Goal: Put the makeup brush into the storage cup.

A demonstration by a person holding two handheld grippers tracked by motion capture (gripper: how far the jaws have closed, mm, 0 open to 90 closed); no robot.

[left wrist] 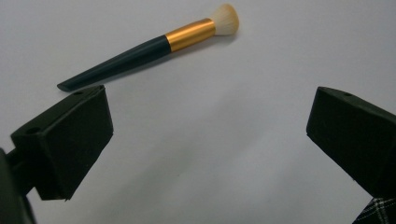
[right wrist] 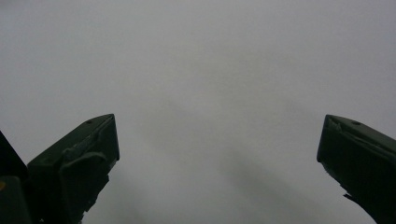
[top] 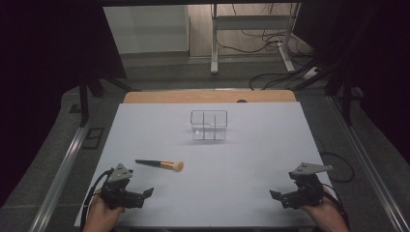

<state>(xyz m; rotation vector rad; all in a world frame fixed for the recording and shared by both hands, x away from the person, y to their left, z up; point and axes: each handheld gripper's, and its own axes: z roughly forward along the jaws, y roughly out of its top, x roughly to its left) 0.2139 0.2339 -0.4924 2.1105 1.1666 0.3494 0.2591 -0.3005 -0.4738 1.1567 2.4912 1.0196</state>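
A makeup brush (top: 159, 164) with a dark handle, gold ferrule and pale bristles lies on the white table (top: 232, 154), left of centre. In the left gripper view the brush (left wrist: 154, 46) lies just beyond the jaws, bristles to the right. My left gripper (top: 145, 195) rests open at the table's near left, a short way in front of the brush, with nothing between its jaws (left wrist: 210, 126). My right gripper (top: 278, 197) stands open at the near right over bare table (right wrist: 215, 140). A clear divided box (top: 209, 124) stands upright at the table's middle back.
The table's far edge shows a wooden strip (top: 208, 96). Beyond it are cables (top: 270, 77) on the floor and a white frame's legs (top: 251, 24). Metal rails (top: 63, 169) run along both sides of the table.
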